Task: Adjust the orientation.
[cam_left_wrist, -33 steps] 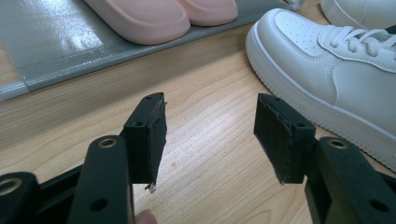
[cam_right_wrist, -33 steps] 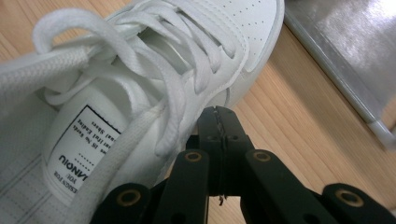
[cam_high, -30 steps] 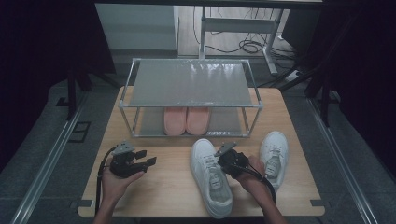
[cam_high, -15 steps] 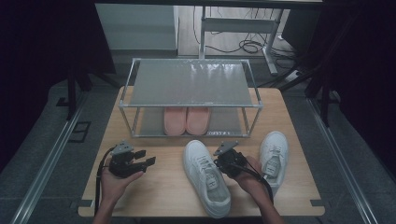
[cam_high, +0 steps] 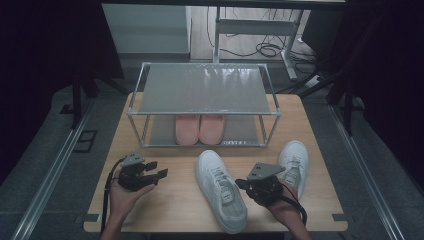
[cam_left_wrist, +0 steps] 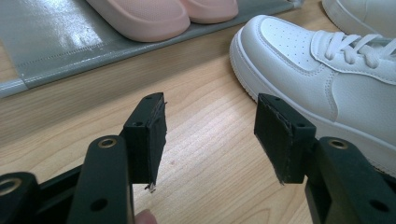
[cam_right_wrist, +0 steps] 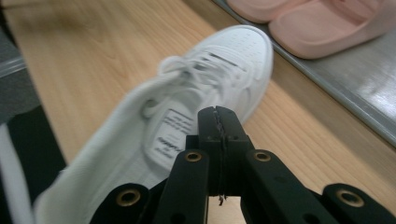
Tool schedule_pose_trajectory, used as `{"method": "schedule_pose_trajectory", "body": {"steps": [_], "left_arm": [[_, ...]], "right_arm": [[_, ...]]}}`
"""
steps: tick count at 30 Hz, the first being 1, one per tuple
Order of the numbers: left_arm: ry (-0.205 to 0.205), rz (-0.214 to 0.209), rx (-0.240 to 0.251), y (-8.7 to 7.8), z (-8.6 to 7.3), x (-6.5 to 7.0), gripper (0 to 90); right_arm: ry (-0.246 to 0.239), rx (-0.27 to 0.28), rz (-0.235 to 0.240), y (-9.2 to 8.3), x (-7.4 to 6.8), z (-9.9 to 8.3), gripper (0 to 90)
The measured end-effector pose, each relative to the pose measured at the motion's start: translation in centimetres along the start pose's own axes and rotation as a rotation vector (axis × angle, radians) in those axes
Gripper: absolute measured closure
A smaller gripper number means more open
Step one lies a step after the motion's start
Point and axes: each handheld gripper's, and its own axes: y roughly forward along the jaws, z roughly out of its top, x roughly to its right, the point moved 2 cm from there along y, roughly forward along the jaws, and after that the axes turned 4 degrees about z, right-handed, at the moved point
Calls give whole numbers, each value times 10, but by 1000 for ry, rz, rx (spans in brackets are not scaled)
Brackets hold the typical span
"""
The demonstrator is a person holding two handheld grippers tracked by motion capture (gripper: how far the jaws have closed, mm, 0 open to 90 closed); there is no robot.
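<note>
**2 grippers beside a white sneaker on the worktop**

The right gripper (cam_high: 241,184) has its fingers pressed flat together with nothing between them; in the right gripper view they meet in a single black block just above the tongue label of the near white sneaker (cam_right_wrist: 187,107). In the high view this sneaker (cam_high: 220,189) lies on the wooden worktop (cam_high: 175,210), toe toward the rack and heel toward the person, slightly angled, with the right gripper just beside its right flank.

The left gripper (cam_high: 159,174) rests in the person's left hand, well apart from the sneaker on its left. Its fingers (cam_left_wrist: 149,135) stand wide open and hold nothing; bare wood shows between them, and the sneaker's toe sits just beyond the right one.

A 2nd white sneaker (cam_high: 295,161) lies to the right, near the right hand. A pair of pink slippers (cam_high: 199,129) sits on the lower shelf of the metal rack (cam_high: 205,90) at the back of the worktop.
</note>
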Motion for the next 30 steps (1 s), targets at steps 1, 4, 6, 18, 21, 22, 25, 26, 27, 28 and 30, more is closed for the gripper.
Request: {"method": "schedule_pose_trajectory", "body": {"steps": [1,4,6,18,21,22,25,26,27,28,30], "left_arm": [[0,0,-1,0,0,0,442],[-1,0,1,0,0,0,442],[-8,1,1,0,-1,-1,442],[-8,1,-1,1,-1,-2,443],[-9,3,-2,1,-2,-1,443],[-6,1,-3,1,-2,-1,443],[-6,2,-8,2,-2,0,443],[-5,2,-8,3,-2,0,442],[-2,1,-9,3,-2,0,443],[-2,1,-9,3,-2,0,443],[-4,3,-9,3,-3,0,442]], "right_arm": [[-2,2,7,0,-2,0,897],[-3,0,33,3,-8,-2,896],[-6,-9,57,8,-12,-3,896],[-12,-86,90,29,-18,-17,896],[-13,-96,95,30,-18,-19,897],[-15,-99,92,30,-17,-19,897],[-18,-100,89,32,-16,-20,898],[-16,-101,92,33,-15,-21,898],[-13,-100,92,33,-15,-21,898],[-12,-100,95,33,-14,-21,898],[-10,-102,94,33,-13,-21,898]]}}
